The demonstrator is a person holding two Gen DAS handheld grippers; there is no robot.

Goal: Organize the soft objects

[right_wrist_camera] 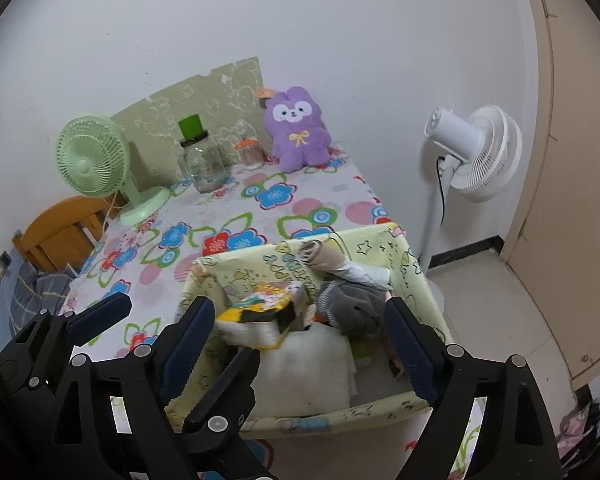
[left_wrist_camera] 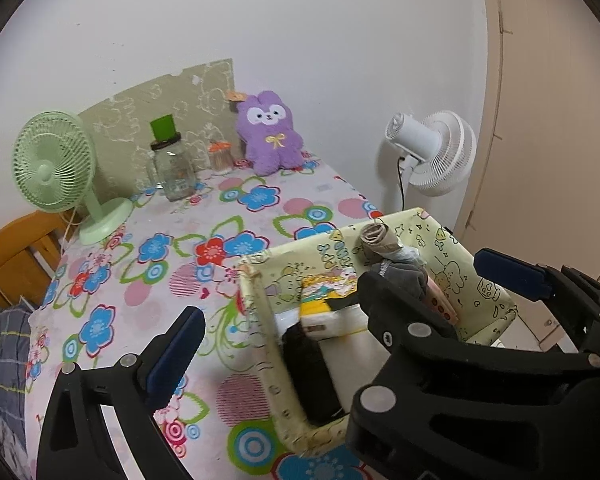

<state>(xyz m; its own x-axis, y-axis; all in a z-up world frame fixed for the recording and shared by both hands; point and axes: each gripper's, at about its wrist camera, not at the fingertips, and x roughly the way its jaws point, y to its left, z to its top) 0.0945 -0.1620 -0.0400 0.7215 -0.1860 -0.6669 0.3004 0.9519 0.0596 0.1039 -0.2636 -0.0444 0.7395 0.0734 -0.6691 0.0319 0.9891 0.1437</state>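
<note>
Two hand-held grippers are being hovered over the yellow fabric bin (right_wrist_camera: 404,276), both spread wide and gripping nothing.

Most soft stuff is already being kept in that bin at the near edge of the tabletop (right_wrist_camera: 228,216): grey socks (right_wrist_camera: 352,304), a rolled beige cloth (right_wrist_camera: 324,258), a white pillow-ish thing (right_wrist_camera: 312,364) and a yellow printed pack (right_wrist_camera: 260,304). The purple plush (right_wrist_camera: 296,128) is still being left at the far end, against the wall, well apart from the bin. Left hand-held gripper (left_wrist_camera: 340,292) is being held across the bin's left wall; right hand-held gripper (right_wrist_camera: 296,344) is being held straight above the contents. Probably the plush is being lined up next, so it's best grabbed around the body, not an ear, with the glass jar (right_wrist_camera: 204,168) and green fan (right_wrist_camera: 96,164) being given room.
</note>
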